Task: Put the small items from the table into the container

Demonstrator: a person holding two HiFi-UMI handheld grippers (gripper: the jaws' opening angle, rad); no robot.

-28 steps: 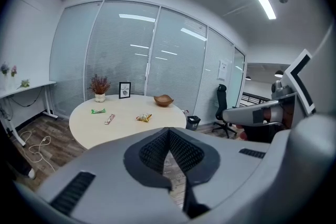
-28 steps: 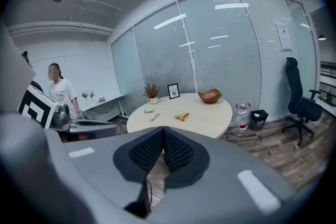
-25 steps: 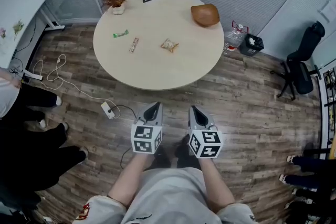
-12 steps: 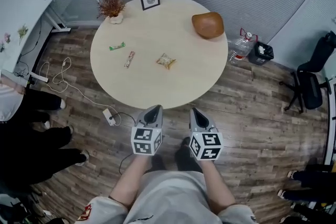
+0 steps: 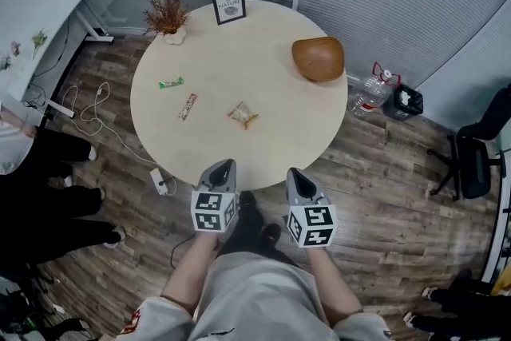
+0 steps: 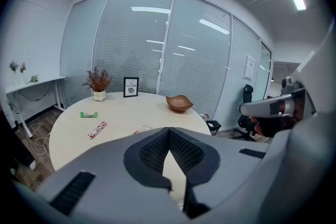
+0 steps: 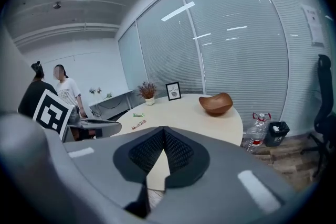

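Observation:
A round beige table (image 5: 263, 140) holds a green packet (image 5: 170, 82), a red-brown bar (image 5: 188, 105) and a small snack packet (image 5: 242, 115) on its left half. A brown wooden bowl (image 5: 318, 58) stands at its right rear. My left gripper (image 5: 225, 165) and right gripper (image 5: 293, 173) hover side by side at the table's near edge, both shut and holding nothing. In the left gripper view the packet (image 6: 88, 114), bar (image 6: 97, 129), snack (image 6: 143, 128) and bowl (image 6: 179, 103) lie ahead of the gripper (image 6: 169, 130). The right gripper view shows the bowl (image 7: 216, 103) beyond the gripper (image 7: 164, 129).
A potted dry plant (image 5: 166, 14) and a framed picture (image 5: 228, 5) stand at the table's far edge. A water bottle (image 5: 371, 96), a bin (image 5: 403, 102) and an office chair (image 5: 471, 160) are on the right. People (image 5: 48, 204) stand on the left by floor cables (image 5: 162, 182).
The table has come closer in the head view. Both grippers, still shut, have gone forward from over the floor to the table's near edge.

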